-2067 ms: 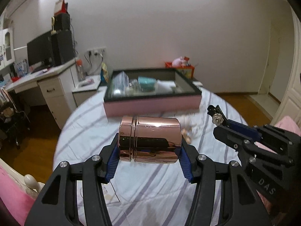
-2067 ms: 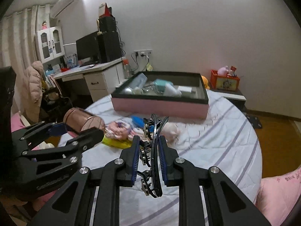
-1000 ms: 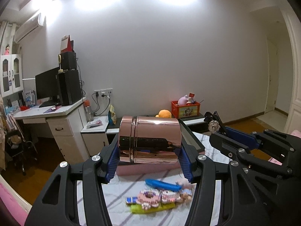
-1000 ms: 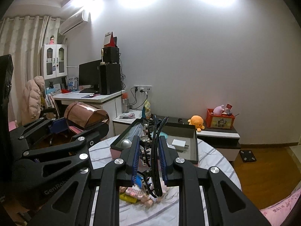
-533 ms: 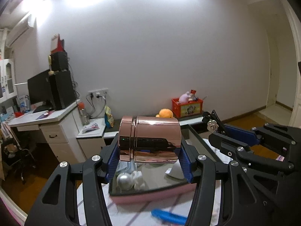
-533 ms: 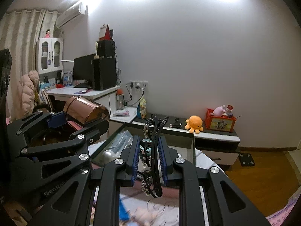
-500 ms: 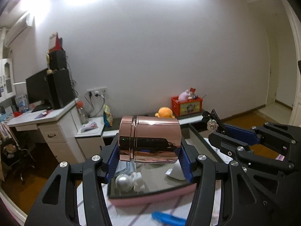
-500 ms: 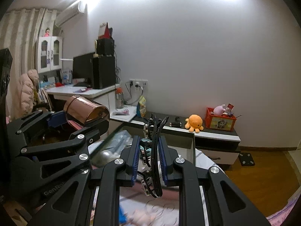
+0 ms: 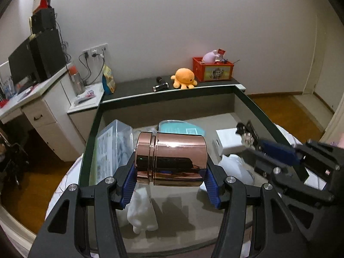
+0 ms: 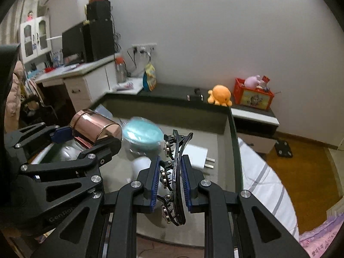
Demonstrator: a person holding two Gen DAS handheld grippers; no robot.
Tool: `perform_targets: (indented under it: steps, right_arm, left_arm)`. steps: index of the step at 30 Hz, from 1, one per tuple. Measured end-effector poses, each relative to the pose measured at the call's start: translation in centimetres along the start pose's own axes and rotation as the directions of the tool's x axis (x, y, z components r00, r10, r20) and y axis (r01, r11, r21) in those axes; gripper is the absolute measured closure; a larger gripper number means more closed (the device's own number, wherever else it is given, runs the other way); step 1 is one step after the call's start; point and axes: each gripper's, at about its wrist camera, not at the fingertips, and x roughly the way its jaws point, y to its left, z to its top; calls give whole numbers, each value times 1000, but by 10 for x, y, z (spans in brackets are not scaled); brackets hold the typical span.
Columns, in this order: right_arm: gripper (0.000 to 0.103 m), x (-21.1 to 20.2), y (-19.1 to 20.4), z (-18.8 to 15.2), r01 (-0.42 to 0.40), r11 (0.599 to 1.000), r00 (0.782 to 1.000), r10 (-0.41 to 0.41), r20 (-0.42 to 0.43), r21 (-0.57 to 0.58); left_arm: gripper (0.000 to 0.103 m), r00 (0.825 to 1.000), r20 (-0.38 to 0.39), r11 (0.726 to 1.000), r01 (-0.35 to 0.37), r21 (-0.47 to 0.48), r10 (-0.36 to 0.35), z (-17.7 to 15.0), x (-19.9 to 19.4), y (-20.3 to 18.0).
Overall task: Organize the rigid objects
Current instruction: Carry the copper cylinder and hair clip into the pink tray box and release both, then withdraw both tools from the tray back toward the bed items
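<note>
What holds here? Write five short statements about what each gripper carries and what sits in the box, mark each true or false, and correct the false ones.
1. The left gripper holds a rose-gold canister lying sideways between its jaws. True.
2. The right gripper is empty. False: its jaws are shut on a black hair clip.
3. Both grippers are above the box. True.
4. The box is empty. False: it holds a teal round container, a white charger and other items.
5. The orange plush octopus lies inside the box. False: it sits on the dark shelf behind it.
</note>
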Motion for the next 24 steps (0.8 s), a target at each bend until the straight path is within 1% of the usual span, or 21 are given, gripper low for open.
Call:
perform_targets:
  steps: [1, 3, 5, 6, 7, 8, 9, 10, 11, 12, 14, 15, 16, 17, 18, 20, 21, 23, 24]
  right_arm:
    - [83, 0, -1, 0, -1, 1000, 1000, 1, 1, 4]
    - [82, 2, -4, 0, 3, 1000, 1000, -3, -3, 14]
    - [82, 3, -8, 2, 5, 1000, 1000, -5, -9, 27]
    - [82, 3, -10, 2, 1, 999, 1000, -1, -13, 35]
    - [82, 0, -12, 2, -11, 999, 1000, 11, -10, 46]
    - [80, -2, -13, 3, -10, 999, 1000, 10, -5, 52]
    - [72, -6, -14, 5, 7, 999, 1000, -7, 4, 52]
    - [66, -11, -15, 6, 14, 999, 1000, -15, 9, 50]
    - [56, -17, -16, 7, 24, 998, 1000, -25, 14, 54]
    - [47, -25, -16, 9, 27, 998, 999, -29, 30, 58]
    - [43, -45, -13, 10, 13, 999, 998, -16, 63, 50]
    - [39, -57, -11, 11, 9, 999, 996, -14, 84, 50]
    - [34, -68, -9, 10, 5, 999, 995, -9, 103, 48]
    - [24, -79, -6, 9, -2, 999, 992, -3, 124, 44]
    - [21, -97, -3, 6, -10, 999, 988, 4, 152, 40]
    - [21, -124, 4, 0, -34, 999, 980, 27, 196, 33]
    - [19, -135, 11, -4, -35, 999, 976, 28, 217, 27]
    - [16, -155, 19, -12, -30, 999, 968, 26, 249, 14]
    - [15, -167, 25, -18, -23, 1000, 962, 20, 274, 9]
  left_arm:
    - [46, 1000, 5, 1000, -6, 7, 6, 0, -1, -2]
    - [44, 1000, -20, 1000, -21, 22, 21, 0, 3, -5]
    - [32, 999, -41, 999, -30, 23, 31, 0, 6, -5]
    - [29, 998, -41, 999, -38, 22, 39, 0, 5, -4]
    - [23, 999, -31, 999, -44, 13, 44, 1, 1, -1]
    - [20, 998, -25, 999, -51, 6, 51, 1, -2, 1]
    - [19, 998, -23, 998, -56, 1, 56, 1, -6, 2]
    - [19, 998, -21, 999, -52, -6, 52, 2, -12, 6]
    - [17, 999, -15, 999, -46, -20, 46, 1, -20, 9]
    - [15, 999, 3, 999, -42, -35, 42, 0, -32, 11]
    - [9, 998, 42, 998, -47, -50, 49, -1, -52, 16]
    - [8, 996, 65, 997, -51, -56, 55, -1, -63, 17]
    - [5, 992, 100, 996, -65, -64, 71, -5, -82, 19]
    - [1, 990, 121, 995, -70, -69, 78, -7, -92, 20]
    - [0, 985, 154, 995, -71, -75, 82, -11, -107, 22]
    - [0, 971, 225, 995, -58, -87, 76, -23, -142, 21]
    - [0, 967, 241, 994, -60, -89, 80, -24, -150, 23]
    - [0, 951, 296, 994, -59, -92, 84, -38, -178, 20]
    - [0, 948, 307, 994, -59, -96, 86, -42, -187, 20]
